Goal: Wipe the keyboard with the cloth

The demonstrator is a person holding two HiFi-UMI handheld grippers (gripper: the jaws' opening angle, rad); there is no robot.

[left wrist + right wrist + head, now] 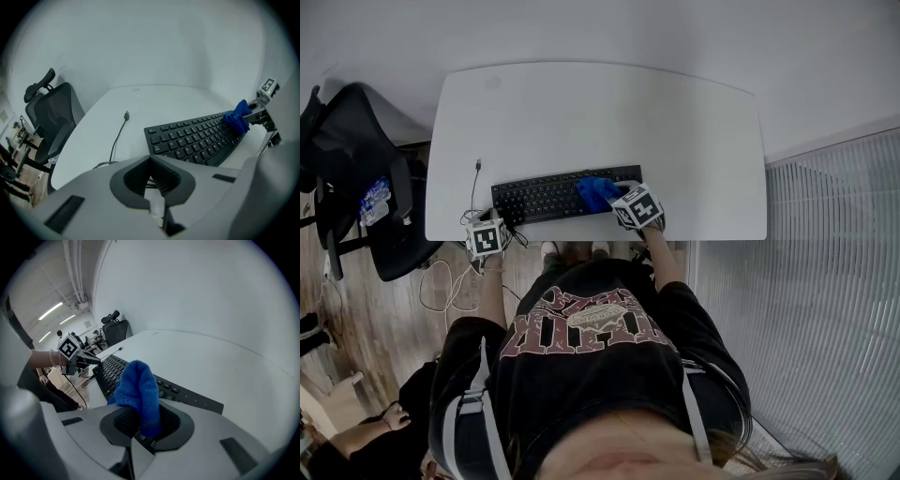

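Grips the blue cloth [137, 390] in the right gripper [140, 423], pressed to the black keyboard [105, 373] just ahead of the jaws. Holds the left gripper [151, 180] closed on nothing, short of the keyboard's left end. Could shove the unbraced keyboard across the desk [211, 366] by pressing hard.

The person, at the lower centre of the head view, is wearing a black short-sleeved T-shirt [581, 375] with maroon-and-white lettering, grey straps [490, 422] and a wrist bracelet [50, 359]. The left gripper [150, 174] and right gripper [140, 423] are showing pale grey shells, dark ribbed pads [137, 176] and black-and-white marker cubes [487, 238].
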